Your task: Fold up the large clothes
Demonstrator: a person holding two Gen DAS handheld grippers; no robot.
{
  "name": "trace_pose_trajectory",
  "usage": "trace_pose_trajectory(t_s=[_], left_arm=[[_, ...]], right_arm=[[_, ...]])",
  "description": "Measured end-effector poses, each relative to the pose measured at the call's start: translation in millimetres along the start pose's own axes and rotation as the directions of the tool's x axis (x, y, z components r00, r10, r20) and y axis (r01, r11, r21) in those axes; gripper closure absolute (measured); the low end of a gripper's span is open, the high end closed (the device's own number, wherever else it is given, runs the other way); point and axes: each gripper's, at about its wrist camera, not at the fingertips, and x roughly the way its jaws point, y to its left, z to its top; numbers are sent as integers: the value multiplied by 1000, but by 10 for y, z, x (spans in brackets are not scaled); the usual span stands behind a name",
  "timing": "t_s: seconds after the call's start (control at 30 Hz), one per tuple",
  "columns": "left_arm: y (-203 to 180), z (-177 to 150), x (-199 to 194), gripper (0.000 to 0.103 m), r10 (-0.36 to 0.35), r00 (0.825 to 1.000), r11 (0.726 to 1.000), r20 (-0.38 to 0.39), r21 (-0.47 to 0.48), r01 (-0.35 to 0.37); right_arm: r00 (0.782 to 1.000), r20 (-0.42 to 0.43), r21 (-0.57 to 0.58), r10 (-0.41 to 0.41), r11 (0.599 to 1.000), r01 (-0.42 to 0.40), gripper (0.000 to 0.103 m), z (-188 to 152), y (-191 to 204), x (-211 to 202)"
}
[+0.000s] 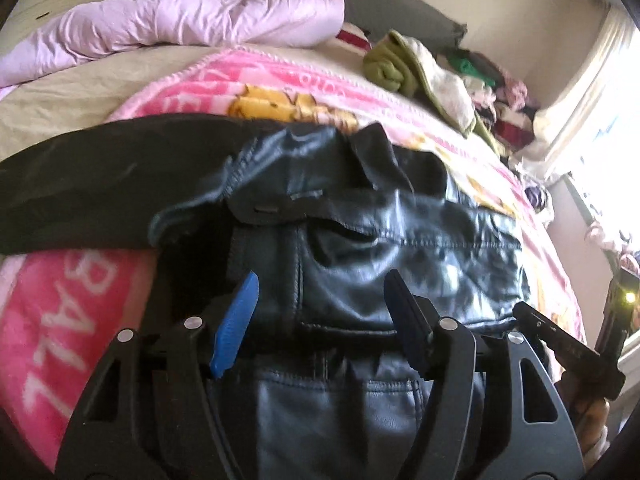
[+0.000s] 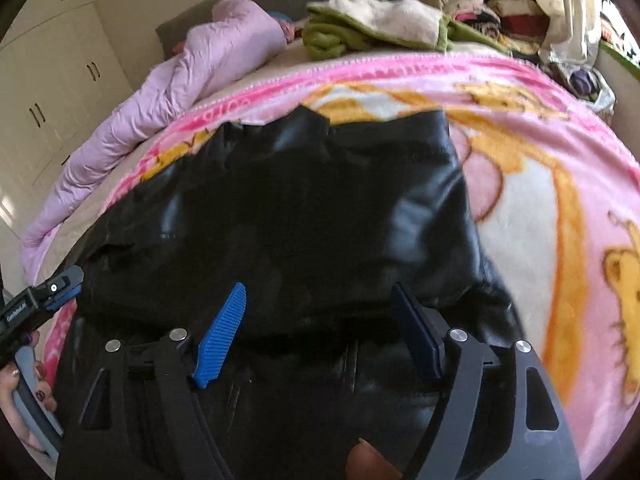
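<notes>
A black leather jacket (image 1: 400,220) lies partly folded on a pink cartoon blanket (image 1: 60,320), with one sleeve stretched out to the left. My left gripper (image 1: 320,280) hovers over its near part, blue pads apart and nothing between them. In the right wrist view the same jacket (image 2: 300,208) fills the middle as a dark folded shape. My right gripper (image 2: 318,288) stands open just above its near edge, pressing on nothing. The left gripper's tip (image 2: 60,284) shows at the left edge, held by a hand.
A lilac quilt (image 1: 180,20) lies bunched along the far side of the bed. A green and white blanket (image 1: 400,64) and a pile of clothes (image 1: 500,92) sit at the back right by a bright window (image 1: 600,120). A cream wardrobe (image 2: 52,92) stands left.
</notes>
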Motion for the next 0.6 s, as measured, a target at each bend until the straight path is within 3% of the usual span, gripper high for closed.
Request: trace_pose_trajectory(t_s=[0.2, 0.33, 0.4, 0.5, 0.53, 0.6], left_arm=[[129, -129, 334, 45, 42, 995, 999, -88, 11, -41], [146, -137, 224, 42, 11, 999, 1000, -51, 7, -10], [154, -136, 144, 40, -10, 1000, 1000, -27, -2, 10], [145, -120, 34, 36, -21, 1000, 1000, 10, -10, 21], [134, -107, 5, 24, -19, 1000, 1000, 18, -13, 19], [133, -85, -80, 10, 7, 999, 1000, 46, -25, -6]], right_arm=[[995, -91, 89, -37, 995, 45, 25, -123, -141, 262], [995, -60, 70, -77, 994, 81, 24, -142, -35, 210], [997, -47, 78, -53, 995, 56, 24, -162, 7, 146], [998, -2, 43, -55, 998, 55, 17, -198, 102, 8], [999, 11, 31, -53, 998, 53, 13, -212, 144, -36], [999, 28, 20, -37, 999, 36, 10, -224, 218, -117]])
